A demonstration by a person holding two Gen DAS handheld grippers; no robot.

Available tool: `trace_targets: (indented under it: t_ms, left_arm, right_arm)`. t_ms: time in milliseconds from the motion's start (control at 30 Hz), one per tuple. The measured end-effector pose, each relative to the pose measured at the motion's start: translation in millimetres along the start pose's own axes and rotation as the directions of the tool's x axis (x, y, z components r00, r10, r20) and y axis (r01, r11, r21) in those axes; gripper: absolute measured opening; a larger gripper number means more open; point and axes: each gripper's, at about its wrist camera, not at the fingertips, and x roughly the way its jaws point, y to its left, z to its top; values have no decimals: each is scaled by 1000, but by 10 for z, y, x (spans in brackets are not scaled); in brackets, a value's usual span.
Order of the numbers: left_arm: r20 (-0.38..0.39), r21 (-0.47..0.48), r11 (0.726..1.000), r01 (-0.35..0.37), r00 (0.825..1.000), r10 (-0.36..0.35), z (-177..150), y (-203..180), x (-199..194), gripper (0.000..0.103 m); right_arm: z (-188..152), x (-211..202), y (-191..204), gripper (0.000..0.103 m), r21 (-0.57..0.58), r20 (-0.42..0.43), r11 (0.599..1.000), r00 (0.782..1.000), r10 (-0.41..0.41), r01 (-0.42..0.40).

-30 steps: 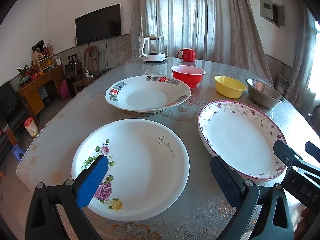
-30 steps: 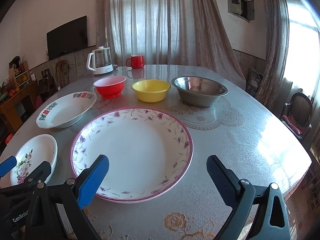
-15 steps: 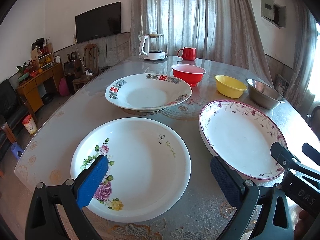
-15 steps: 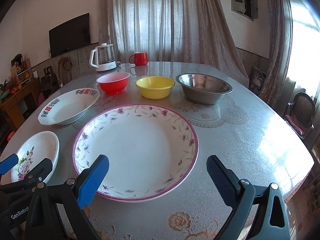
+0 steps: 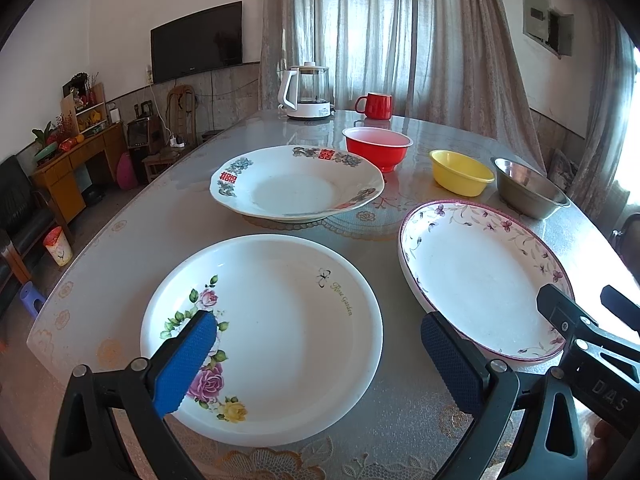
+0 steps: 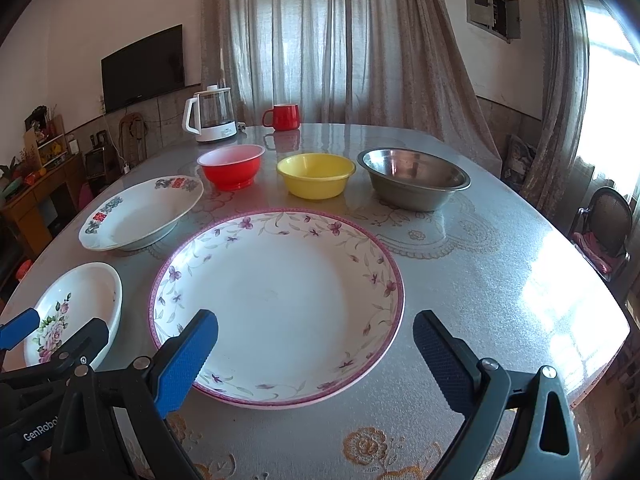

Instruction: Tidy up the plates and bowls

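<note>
My left gripper [image 5: 316, 356] is open and empty above the near rim of a white rose plate [image 5: 280, 320]. My right gripper [image 6: 316, 356] is open and empty above the near rim of a large purple-flowered plate [image 6: 280, 300], which also shows in the left wrist view [image 5: 480, 276]. A deep white plate with red and green rim marks [image 5: 296, 188] sits farther back on the left. Behind the plates stand a red bowl [image 6: 232, 166], a yellow bowl [image 6: 316, 174] and a steel bowl [image 6: 414, 178] in a row.
All stand on a round table with a lace-pattern cover [image 6: 480, 264]. A white kettle [image 6: 208, 114] and a red mug [image 6: 284, 117] stand at the far edge. A chair [image 6: 604, 232] is right of the table. Cabinets and a television line the left wall.
Both grippers have moved slightly forward and up over the near plates. Both stay open. No dish has moved.
</note>
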Motion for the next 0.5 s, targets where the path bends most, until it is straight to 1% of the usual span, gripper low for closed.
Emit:
trace_targets:
  t_ms: [233, 500]
  left_arm:
    - [12, 0, 1000, -9, 1000, 9, 23, 10, -15, 103]
    - [2, -1, 1000, -9, 1000, 9, 24, 19, -9, 103]
  right_arm:
    - [10, 18, 3, 100, -1, -2, 1000, 1000, -1, 1]
    - [35, 45, 38, 100, -12, -2, 1000, 1000, 12, -12]
